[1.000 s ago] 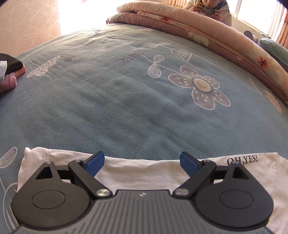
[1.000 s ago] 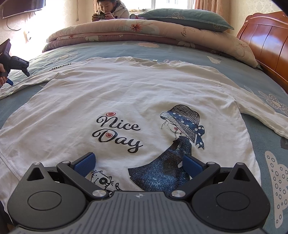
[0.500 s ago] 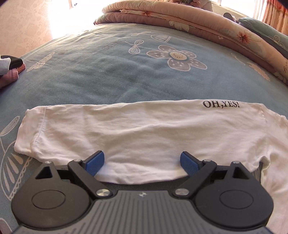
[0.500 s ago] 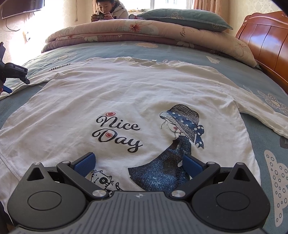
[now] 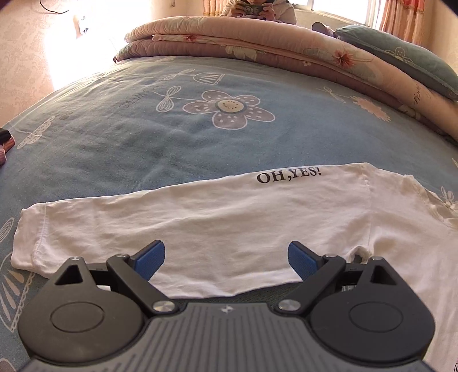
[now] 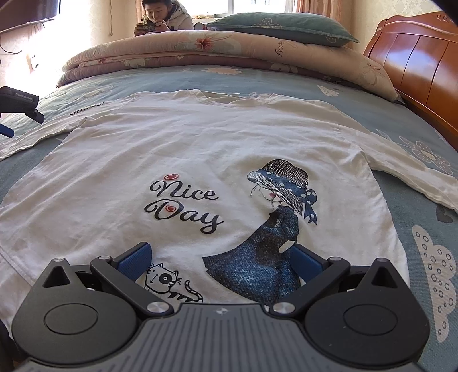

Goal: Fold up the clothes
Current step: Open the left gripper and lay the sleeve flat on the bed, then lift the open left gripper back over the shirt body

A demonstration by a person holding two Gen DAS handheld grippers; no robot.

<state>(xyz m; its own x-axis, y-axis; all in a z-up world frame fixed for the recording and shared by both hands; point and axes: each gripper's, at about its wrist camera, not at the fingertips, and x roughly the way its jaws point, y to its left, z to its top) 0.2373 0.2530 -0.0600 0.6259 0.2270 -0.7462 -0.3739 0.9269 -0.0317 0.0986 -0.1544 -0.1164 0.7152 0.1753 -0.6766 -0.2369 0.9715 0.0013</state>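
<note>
A: Right wrist view: where does the white long-sleeved cotton shirt (image 6: 217, 148) lie?

B: Spread flat, print side up, on the blue flower-patterned bedsheet (image 6: 406, 229), both sleeves stretched outward. The "Nice Day" lettering and the girl in a blue dress face upward.

A: And the right gripper (image 6: 220, 259)?

B: Spread wide with nothing between its blue pads, poised over the shirt's hem near the little cat print.

A: The left gripper (image 5: 226, 256)?

B: Also wide apart and empty, above the near edge of the white sleeve marked "OH,YES!" (image 5: 200, 223), which runs straight across the sheet.

A: What surrounds the shirt?

B: Along the bed's far side, a folded pink floral quilt (image 6: 200, 48) with a grey-green pillow (image 6: 280, 28) resting on top. A reddish wooden headboard (image 6: 415, 57) stands to the right. Behind the quilt, a person (image 6: 163, 20) holds a phone in both hands. At the sheet's left edge in the left wrist view, a bit of pink and black cloth (image 5: 5, 143) peeks in.

A: Anything lying on the shirt?

B: Nothing; its surface is bare, only slightly wrinkled.
</note>
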